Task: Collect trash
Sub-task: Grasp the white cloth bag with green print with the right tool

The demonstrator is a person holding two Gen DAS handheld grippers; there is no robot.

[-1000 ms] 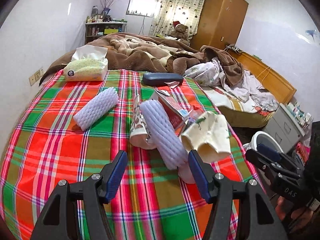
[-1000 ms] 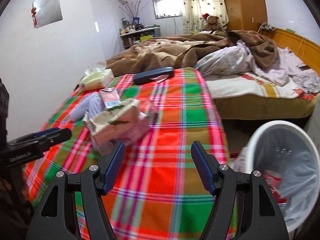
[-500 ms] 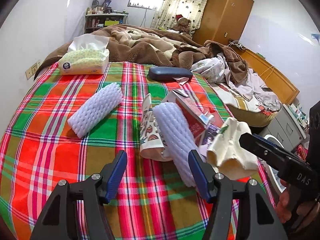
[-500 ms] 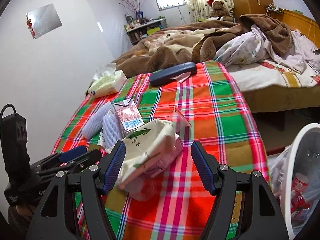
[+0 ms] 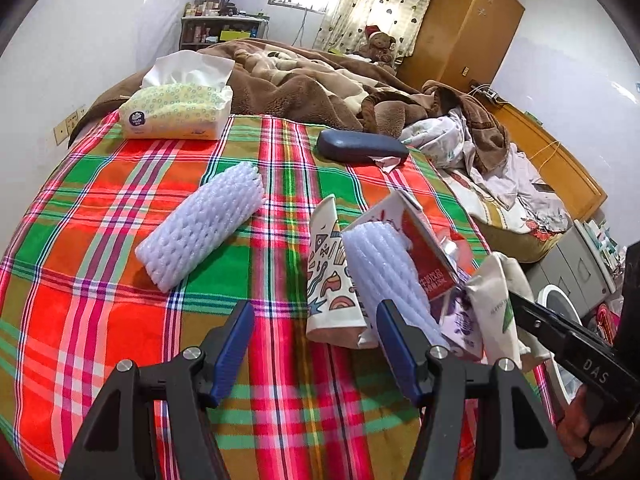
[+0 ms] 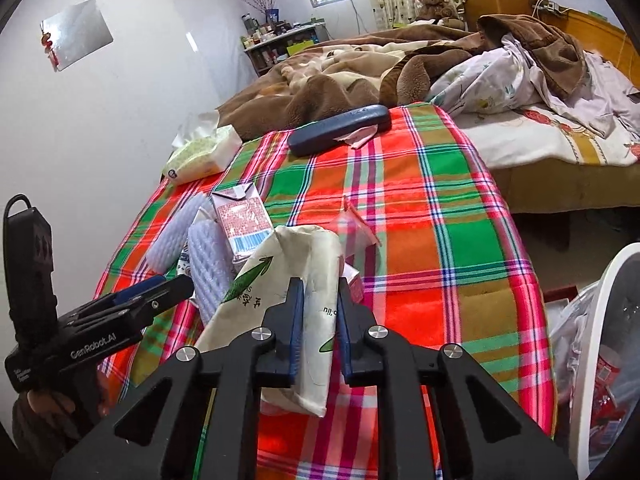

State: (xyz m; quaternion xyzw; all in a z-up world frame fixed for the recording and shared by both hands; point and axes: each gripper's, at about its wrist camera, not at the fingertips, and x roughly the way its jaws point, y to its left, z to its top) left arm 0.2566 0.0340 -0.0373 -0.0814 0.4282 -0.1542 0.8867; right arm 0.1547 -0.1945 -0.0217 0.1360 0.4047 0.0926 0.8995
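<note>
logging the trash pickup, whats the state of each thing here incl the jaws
right gripper: jaws just closed on the cream paper bag
cream paper bag: crumpled, pinched
left gripper: jaws open, empty
milk carton: top torn open
tissue pack: open, tissue sticking out
trash bin: lined, partly filled

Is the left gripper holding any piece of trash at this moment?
No, the left gripper stands open above the plaid cloth with nothing between its fingers.

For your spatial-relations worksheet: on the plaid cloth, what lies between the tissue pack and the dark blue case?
Nothing: the plaid cloth is bare between the tissue pack and the case, clearest in the left wrist view.
</note>
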